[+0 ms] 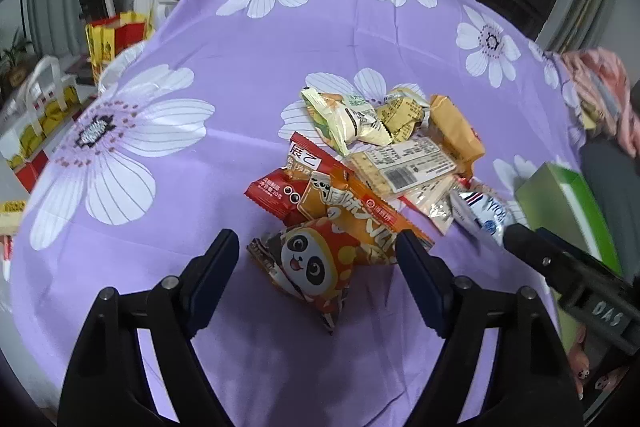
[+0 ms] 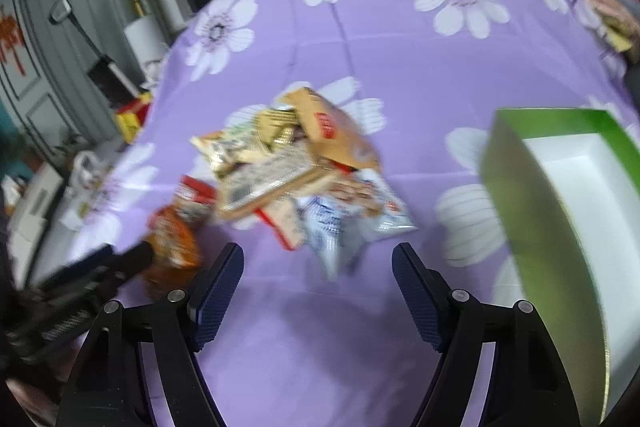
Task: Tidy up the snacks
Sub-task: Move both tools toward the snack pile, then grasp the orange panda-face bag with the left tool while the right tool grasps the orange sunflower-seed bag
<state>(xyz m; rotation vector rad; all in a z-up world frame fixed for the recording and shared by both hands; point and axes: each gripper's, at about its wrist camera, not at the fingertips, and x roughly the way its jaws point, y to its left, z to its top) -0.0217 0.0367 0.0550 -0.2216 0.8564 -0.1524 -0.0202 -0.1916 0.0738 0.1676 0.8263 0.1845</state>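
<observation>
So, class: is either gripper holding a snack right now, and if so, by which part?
Neither. The left gripper straddles the panda packet, fingers not touching; the right gripper is open near the white-and-blue packet.

The tablecloth (image 1: 224, 99) is purple with big white flowers. On it, a red-orange snack pack (image 1: 320, 263) shows a panda face. Right of it stands a green box (image 2: 532, 195), white inside.

Snack packets (image 1: 372, 171) heaped beside open green box (image 2: 560, 187).

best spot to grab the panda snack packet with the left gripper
Probably its puffed middle: the panda packet lies flat between the open left gripper fingers. Come down from the near side, away from the orange packet overlapping its far edge.
</observation>
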